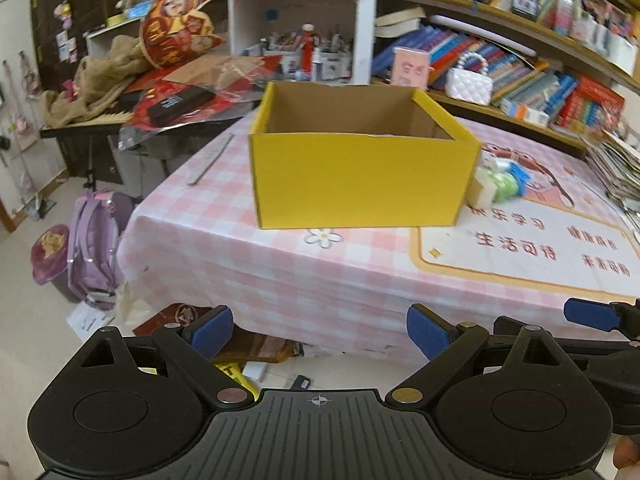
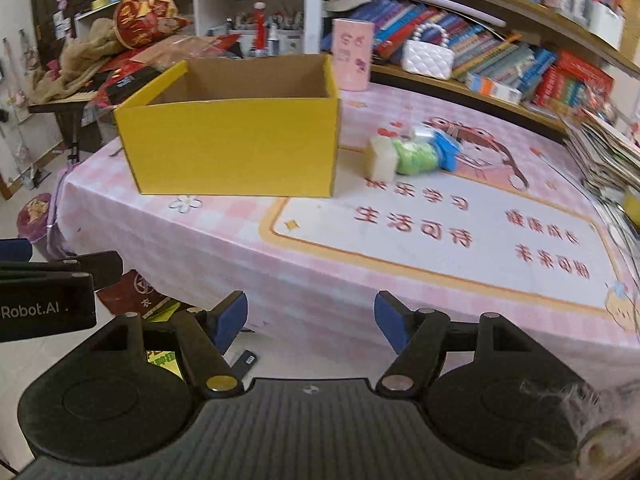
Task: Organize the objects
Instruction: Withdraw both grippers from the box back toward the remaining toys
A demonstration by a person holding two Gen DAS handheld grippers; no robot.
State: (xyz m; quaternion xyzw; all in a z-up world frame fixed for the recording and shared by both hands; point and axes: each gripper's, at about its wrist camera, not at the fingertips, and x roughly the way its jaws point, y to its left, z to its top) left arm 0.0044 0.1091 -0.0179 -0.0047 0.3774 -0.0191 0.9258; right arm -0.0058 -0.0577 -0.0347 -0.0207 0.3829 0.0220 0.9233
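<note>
Left wrist view: the left hand-held gripper [image 1: 320,334] has its blue-padded jaws spread wide with nothing between them, hanging off the near edge of the worktop [image 1: 280,272], which is covered in a pink checked cloth. Straight ahead of it, well apart, stands the yellow cardboard box [image 1: 360,180], open at the top, and what shows of its inside is bare brown card. Just past the box's right corner, ahead and to the right of this hand-held gripper, lies a small cluster of objects [image 1: 500,184]: a pale block, a green bundle and a blue piece, touching one another and partly hidden by the box. A blue pad of the right hand-held gripper pokes in at the right edge.

From the right wrist view, the right hand-held gripper [image 2: 311,322] is also parted and empty, likewise short of the worktop's edge. The yellow box [image 2: 232,148] sits ahead and to the left of it. The pale block [image 2: 382,164], green bundle [image 2: 416,158] and blue piece [image 2: 446,150] lie ahead and slightly right, just beside the box's right side on a printed mat [image 2: 440,232] with red characters. A pink container [image 2: 352,54] stands behind the box's far right corner. Farther ahead, bookshelves [image 2: 500,52] run along the back, with a white quilted purse [image 2: 426,58] on the lower shelf. The left hand-held gripper's body shows at the left edge.
</note>
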